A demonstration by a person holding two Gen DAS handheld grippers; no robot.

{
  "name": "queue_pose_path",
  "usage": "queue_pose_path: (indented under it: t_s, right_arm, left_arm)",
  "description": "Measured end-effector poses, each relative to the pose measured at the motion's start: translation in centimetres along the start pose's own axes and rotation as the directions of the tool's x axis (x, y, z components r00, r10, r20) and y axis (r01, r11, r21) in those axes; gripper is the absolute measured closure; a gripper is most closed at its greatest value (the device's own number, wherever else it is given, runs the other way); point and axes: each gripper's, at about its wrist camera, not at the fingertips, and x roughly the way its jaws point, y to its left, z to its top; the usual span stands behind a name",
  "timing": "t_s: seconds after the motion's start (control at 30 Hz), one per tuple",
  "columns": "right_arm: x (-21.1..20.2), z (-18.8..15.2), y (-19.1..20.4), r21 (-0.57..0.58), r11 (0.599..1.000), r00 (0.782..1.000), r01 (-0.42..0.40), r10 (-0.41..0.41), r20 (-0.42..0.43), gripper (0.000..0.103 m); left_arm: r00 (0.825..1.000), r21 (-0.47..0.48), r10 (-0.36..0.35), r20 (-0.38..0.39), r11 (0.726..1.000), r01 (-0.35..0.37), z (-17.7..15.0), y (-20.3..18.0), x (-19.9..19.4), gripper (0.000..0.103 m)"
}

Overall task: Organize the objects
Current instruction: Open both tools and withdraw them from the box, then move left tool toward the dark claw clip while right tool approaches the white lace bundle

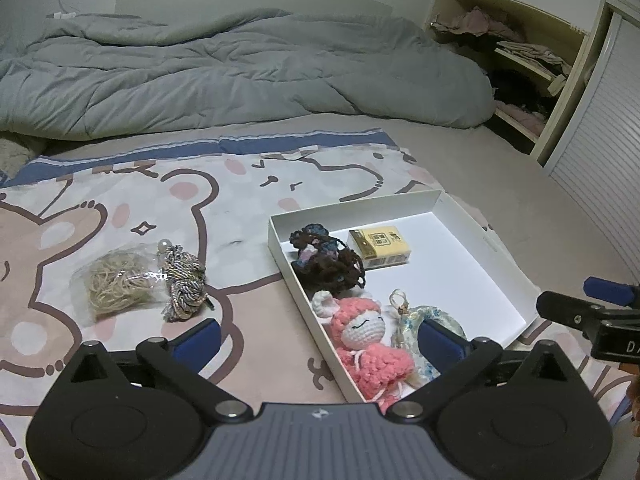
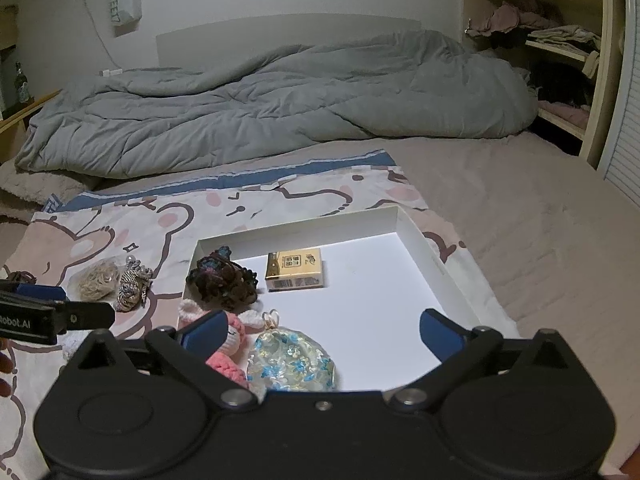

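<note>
The left hand-held gripper (image 1: pixel 318 338) stands with its jaws spread wide and nothing between the pads; it hangs over the near left wall of the white box (image 1: pixel 478 224), one blue pad outside the box above the bedspread, the other above the box interior. The right hand-held gripper (image 2: pixel 322 336) is likewise fully spread and empty, poised over the near part of the same box. Directly under the pair lie a pink crocheted doll (image 1: pixel 366 344) against the left wall and a blue floral pouch (image 2: pixel 290 362) just beside it, both resting on the box floor and touched by neither gripper; their position under the open jaws suggests they are freshly deposited items. Further in, a dark yarn bundle (image 1: pixel 330 258) sits in the far left corner, with a yellow card box (image 1: pixel 380 246) just to its right. The right half of the box floor is bare, apparently kept as room for what remains. Outside the box, to its left on the cartoon bedspread (image 1: pixel 120 208), a clear bag of tan string (image 1: pixel 116 282) and a twisted cord bundle (image 1: pixel 184 284) lie touching each other; these appear to be the outstanding items. Beyond, a grey duvet (image 1: pixel 240 68) is heaped across the bed, clear of the work area.
</note>
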Motion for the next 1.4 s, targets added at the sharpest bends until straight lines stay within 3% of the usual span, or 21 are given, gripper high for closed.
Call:
queue_pose_path:
  t_s: [0.57, 1.23, 1.4]
  right_arm:
    - [0.9, 0.6, 3.3, -0.017, 1.0, 1.0, -0.025, 0.025, -0.002, 0.0]
    - [3.6, 1.2, 13.4, -0.128, 0.976, 0.985, -0.175, 0.173, -0.024, 0.0]
    - [4.1, 1.0, 15.7, -0.15, 0.966, 0.977, -0.212, 0.209, -0.034, 0.0]
  left_arm:
    - [0.997, -0.038, 0.073, 0.034, 0.997, -0.072, 0.1, 5.0, -2.6, 0.0]
    - [0.975, -0.153, 0.204, 0.085, 0.97, -0.189, -0.2, 16.2, -6.8, 0.0]
    - [0.963, -0.162, 0.251, 0.1, 0.959, -0.233, -0.3, 18.7, -7.7, 0.0]
